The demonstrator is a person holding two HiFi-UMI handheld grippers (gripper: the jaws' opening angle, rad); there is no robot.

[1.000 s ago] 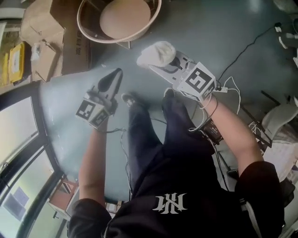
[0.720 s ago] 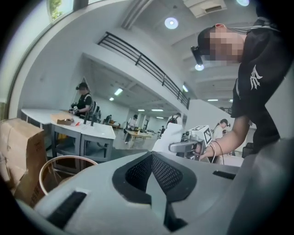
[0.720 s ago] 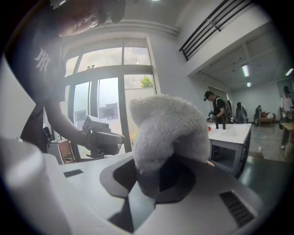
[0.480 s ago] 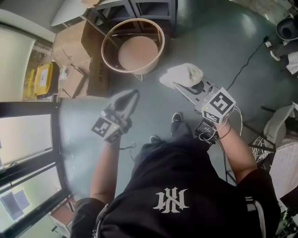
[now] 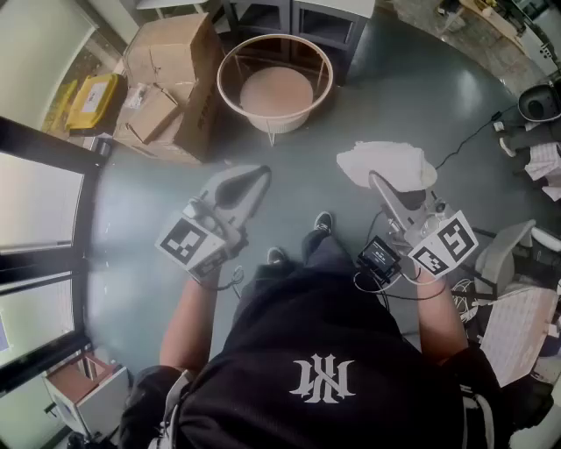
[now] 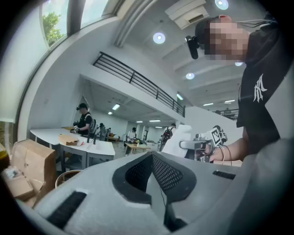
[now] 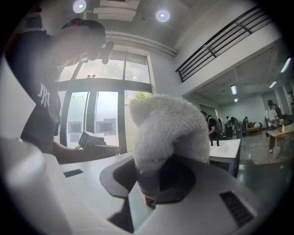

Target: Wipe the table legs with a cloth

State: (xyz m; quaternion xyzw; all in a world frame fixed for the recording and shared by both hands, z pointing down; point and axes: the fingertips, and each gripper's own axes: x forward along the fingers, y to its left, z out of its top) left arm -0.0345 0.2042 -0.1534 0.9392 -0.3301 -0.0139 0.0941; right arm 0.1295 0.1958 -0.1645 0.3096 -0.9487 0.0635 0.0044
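In the head view my right gripper (image 5: 379, 181) is shut on a white fluffy cloth (image 5: 386, 161), held over the grey floor at chest height. The right gripper view shows the cloth (image 7: 169, 133) bunched up out of the closed jaws of that gripper (image 7: 154, 186). My left gripper (image 5: 259, 175) is shut with nothing in it; its own view shows the gripper (image 6: 154, 160) with its black pads pressed together. Ahead on the floor stands a round table (image 5: 230, 66) with a raised pale rim; a thin white leg (image 5: 271, 135) shows under its near edge. Both grippers hang apart from it.
Cardboard boxes (image 5: 171, 79) and a yellow packet (image 5: 92, 95) lie left of the round table. Dark window frames (image 5: 44, 145) run along the left. White desks (image 5: 302, 10) stand beyond, a chair (image 5: 504, 254) and cables at the right. My shoes (image 5: 323, 223) are on the grey floor.
The head view has drawn back and up from the round table, which now lies farther off. Both grippers sit lower in the picture, jaws unchanged, with the cloth still in the right one.
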